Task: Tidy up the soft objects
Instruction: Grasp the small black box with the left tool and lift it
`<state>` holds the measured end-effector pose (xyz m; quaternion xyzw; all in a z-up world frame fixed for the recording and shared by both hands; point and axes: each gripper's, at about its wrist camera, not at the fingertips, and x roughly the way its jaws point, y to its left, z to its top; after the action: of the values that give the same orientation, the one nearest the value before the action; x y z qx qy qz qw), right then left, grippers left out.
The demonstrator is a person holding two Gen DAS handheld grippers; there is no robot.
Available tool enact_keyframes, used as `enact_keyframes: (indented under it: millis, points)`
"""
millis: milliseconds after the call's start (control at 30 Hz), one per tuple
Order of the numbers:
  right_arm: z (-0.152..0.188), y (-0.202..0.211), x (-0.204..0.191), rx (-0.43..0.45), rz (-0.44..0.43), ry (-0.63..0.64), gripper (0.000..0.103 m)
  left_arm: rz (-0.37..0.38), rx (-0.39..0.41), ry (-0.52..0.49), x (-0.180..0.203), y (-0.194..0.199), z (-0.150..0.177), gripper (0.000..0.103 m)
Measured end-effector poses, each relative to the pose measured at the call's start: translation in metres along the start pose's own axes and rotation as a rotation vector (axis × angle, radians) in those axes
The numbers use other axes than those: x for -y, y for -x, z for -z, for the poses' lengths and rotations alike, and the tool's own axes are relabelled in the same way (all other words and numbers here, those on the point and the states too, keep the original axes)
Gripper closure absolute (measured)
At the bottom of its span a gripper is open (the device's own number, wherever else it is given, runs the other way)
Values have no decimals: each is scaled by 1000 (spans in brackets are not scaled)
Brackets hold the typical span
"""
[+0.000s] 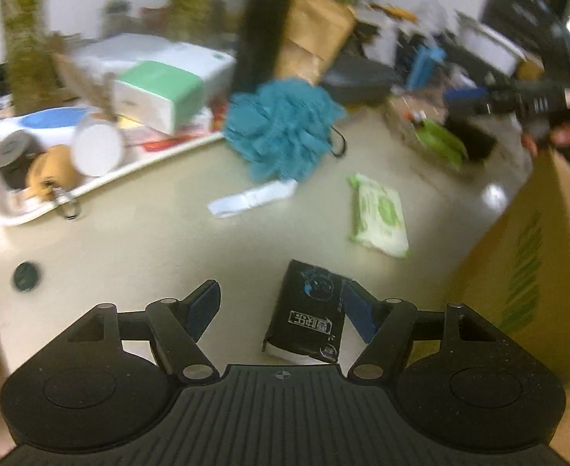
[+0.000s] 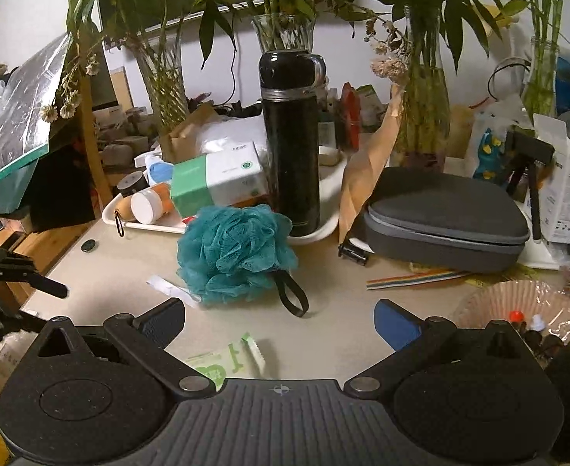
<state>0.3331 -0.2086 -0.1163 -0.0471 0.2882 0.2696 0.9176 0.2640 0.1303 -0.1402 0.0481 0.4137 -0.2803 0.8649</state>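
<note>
Left hand-held gripper (image 1: 281, 306) spread, black pack (image 1: 310, 316) low centre against its right finger. Right hand-held gripper (image 2: 281, 320) spread, teal pouf (image 2: 236, 252) mid-frame on bench (image 2: 339, 291).

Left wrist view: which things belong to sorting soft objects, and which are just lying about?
Job: teal bath sponge, green wipes pack, black tissue pack by the open left gripper.
Lying about: black flask, grey case, white tray.
</note>
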Motion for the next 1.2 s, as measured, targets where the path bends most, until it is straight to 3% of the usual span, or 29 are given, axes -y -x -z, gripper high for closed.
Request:
enact_keyframes:
  millis: [167, 267, 500, 667, 767, 867, 933, 1200]
  points:
    - [0, -6, -3, -20, 9, 13, 0, 60, -46, -84, 3, -22, -1, 34]
    - [0, -8, -3, -26, 10, 24, 0, 55, -84, -135, 6, -35, -1, 38]
    - [0, -18, 0, -58, -4, 26, 0, 71, -81, -198, 16, -41, 0, 39]
    - [-1, -27, 3, -79, 8, 16, 0, 119, -126, -165, 11, -49, -2, 39]
    - [-1, -30, 4, -89, 14, 9, 0, 94, -133, -174, 13, -53, -4, 40]
    - [-1, -33, 5, -92, 16, 9, 0, 18, -135, -228, 19, -54, -4, 58]
    - [-1, -34, 6, -94, 16, 11, 0, -25, -123, -244, 20, -53, -3, 76]
    - [-1, -42, 8, -109, -36, 23, 0, -60, -129, -198, 18, -47, -2, 78]
